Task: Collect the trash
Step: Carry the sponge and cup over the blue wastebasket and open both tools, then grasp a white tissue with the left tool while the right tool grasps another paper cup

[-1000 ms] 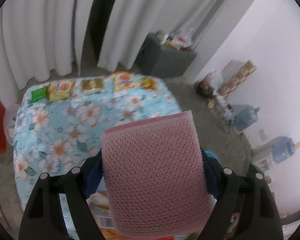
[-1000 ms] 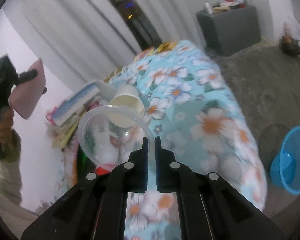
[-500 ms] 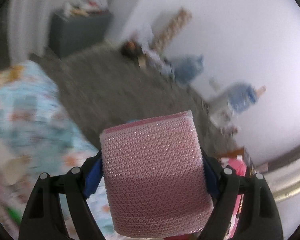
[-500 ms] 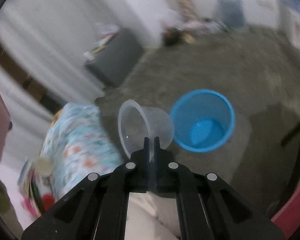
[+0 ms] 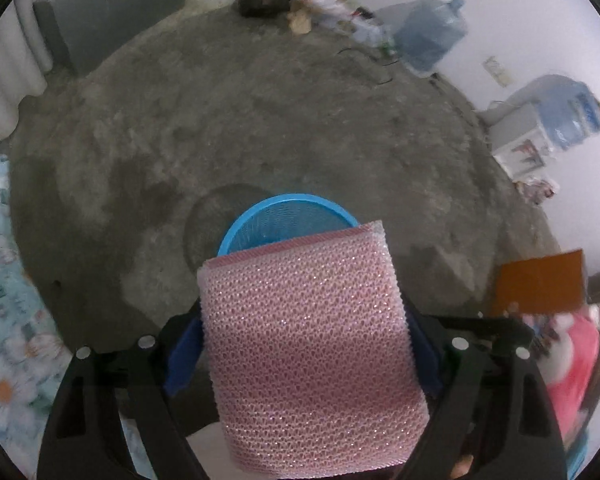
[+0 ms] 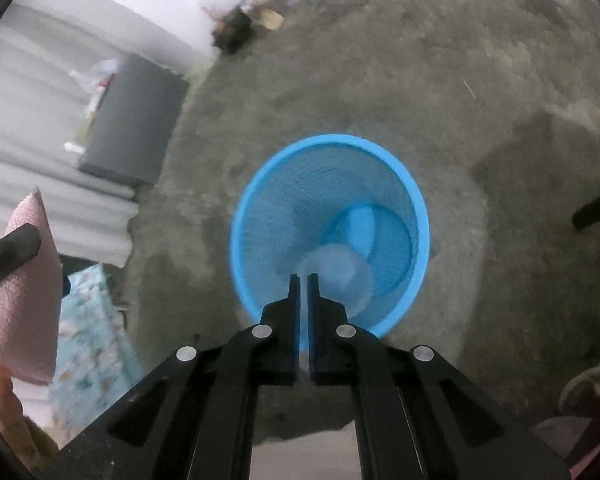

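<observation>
My left gripper (image 5: 306, 344) is shut on a pink foam-net sleeve (image 5: 308, 344), held above the near rim of a blue mesh bin (image 5: 288, 204) on the floor. The sleeve hides most of the bin in this view. My right gripper (image 6: 304, 280) hangs over the same bin (image 6: 256, 208), its fingers nearly closed with a thin gap and nothing between them. A clear plastic cup (image 6: 340, 272), blurred, is inside the bin just beyond the fingertips. The sleeve also shows at the left edge of the right wrist view (image 6: 20, 300).
A table with a floral cloth (image 5: 4, 340) is at the left, also seen in the right wrist view (image 6: 88, 344). A grey cabinet (image 6: 132, 120) stands by white curtains. Water jugs (image 5: 428, 36) and clutter line the far wall. An orange card (image 5: 540, 284) is at the right.
Both grippers swung from the table to over the blue bin. The clear cup has left the right gripper and is now inside the bin. The left still holds the pink sleeve.
</observation>
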Tool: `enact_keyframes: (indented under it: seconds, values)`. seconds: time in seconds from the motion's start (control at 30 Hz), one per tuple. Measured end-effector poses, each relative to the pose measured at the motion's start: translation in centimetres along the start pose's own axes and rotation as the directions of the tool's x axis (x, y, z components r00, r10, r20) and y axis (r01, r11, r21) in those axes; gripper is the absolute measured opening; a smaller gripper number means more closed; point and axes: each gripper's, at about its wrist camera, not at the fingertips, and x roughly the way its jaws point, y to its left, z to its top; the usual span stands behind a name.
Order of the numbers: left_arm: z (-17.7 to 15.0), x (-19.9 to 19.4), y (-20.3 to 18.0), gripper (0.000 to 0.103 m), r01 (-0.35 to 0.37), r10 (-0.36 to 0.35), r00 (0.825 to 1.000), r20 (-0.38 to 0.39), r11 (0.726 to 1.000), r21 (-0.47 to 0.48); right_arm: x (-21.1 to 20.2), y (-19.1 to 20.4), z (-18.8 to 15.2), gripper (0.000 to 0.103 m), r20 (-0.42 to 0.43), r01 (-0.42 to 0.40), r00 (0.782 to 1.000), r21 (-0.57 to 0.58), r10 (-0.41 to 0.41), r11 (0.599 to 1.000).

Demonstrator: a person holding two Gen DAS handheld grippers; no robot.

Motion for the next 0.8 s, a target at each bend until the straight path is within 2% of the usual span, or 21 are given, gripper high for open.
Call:
enact_keyframes:
  seconds: [0.03,0.1,0.2,0.27,0.33,0.43,0.5,0.53,0.67,0.8]
  values:
    - [0.2,1.0,0.2,0.084,0.007,-0.007,1.000,-0.015,1.000,-0.015,1.1,0.0,0.5,0.002,-0.014,0.012,1.000,0.013,-0.012,1.000]
    - [0.4,2.5,0.4,0.087,0.023,-0.025,0.999,-0.047,0.999,-0.042,0.8,0.1,0.7,0.003,-0.015,0.010,1.000,0.039,-0.009,0.999]
    - [0.2,3.8,0.1,0.095,0.035,-0.038,0.997,-0.072,0.999,-0.039,-1.4,0.3,0.4,0.010,0.015,0.008,1.000,0.026,-0.008,1.000]
    - [0.1,3.7,-0.2,0.095,0.021,-0.022,0.998,-0.067,0.999,-0.025,-2.8,0.1,0.3,0.029,0.037,0.023,0.999,0.015,-0.024,1.000]
    - [-0.2,3.2,-0.1,0.095,0.025,-0.028,0.998,-0.053,0.999,-0.040,-3.9,0.1,-0.3,0.035,0.069,0.040,0.997,0.003,-0.040,0.999]
    - [-1.2,0.6,0.3,0.095,0.060,-0.059,0.998,0.015,0.997,-0.057,-5.8,1.0,-1.3,0.040,0.117,0.063,0.991,-0.033,-0.059,0.997]
    - [-1.7,-1.4,0.1,0.095,0.072,-0.071,0.995,0.064,0.997,-0.021,-6.9,1.7,-2.0,0.043,0.150,0.070,0.987,-0.055,-0.061,0.996]
    - [-2.1,-2.7,0.1,0.095,0.070,-0.069,0.993,0.095,0.998,0.001,-8.1,2.5,-2.8,0.049,0.181,0.082,0.981,-0.080,-0.066,0.993]
    - [-4.9,-9.6,0.2,0.095,0.057,-0.081,0.968,0.237,0.993,0.104,-10.9,4.8,-4.6,0.067,0.278,0.142,0.956,-0.173,-0.090,0.975]
    - [-8.6,-15.8,0.9,0.096,0.053,-0.105,0.949,0.297,0.983,0.178,-14.5,7.6,-7.0,0.085,0.377,0.209,0.921,-0.263,-0.098,0.942]
